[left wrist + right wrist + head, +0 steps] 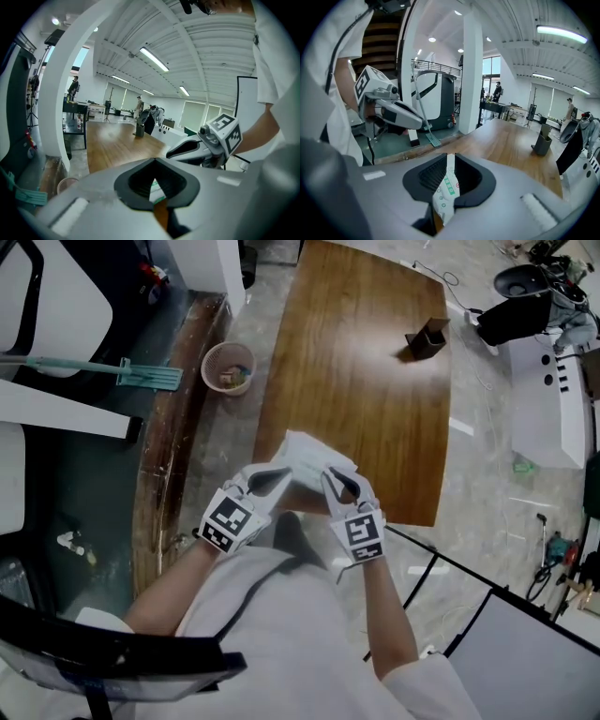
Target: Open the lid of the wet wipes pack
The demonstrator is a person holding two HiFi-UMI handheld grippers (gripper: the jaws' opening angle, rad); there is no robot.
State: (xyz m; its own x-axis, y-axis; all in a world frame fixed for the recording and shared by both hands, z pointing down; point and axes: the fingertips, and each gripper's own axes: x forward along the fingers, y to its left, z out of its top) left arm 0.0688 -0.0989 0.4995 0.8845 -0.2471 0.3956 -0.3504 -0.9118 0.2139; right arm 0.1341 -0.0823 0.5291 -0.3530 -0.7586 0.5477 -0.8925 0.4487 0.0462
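I hold the one wipes pack (314, 457) in the air over the near edge of the wooden table (375, 409). As far as I can tell, its long side runs roughly across me, from one gripper to the other. My left gripper (279, 476) is pinched tight on the pack's left edge, and my right gripper (334, 480) clamps a thin printed flap on its right. There are two grippers, one table on a grey stone floor, one dark holder (427, 337) at the table's far end, and one pink bin (228, 368) on the floor beside the table
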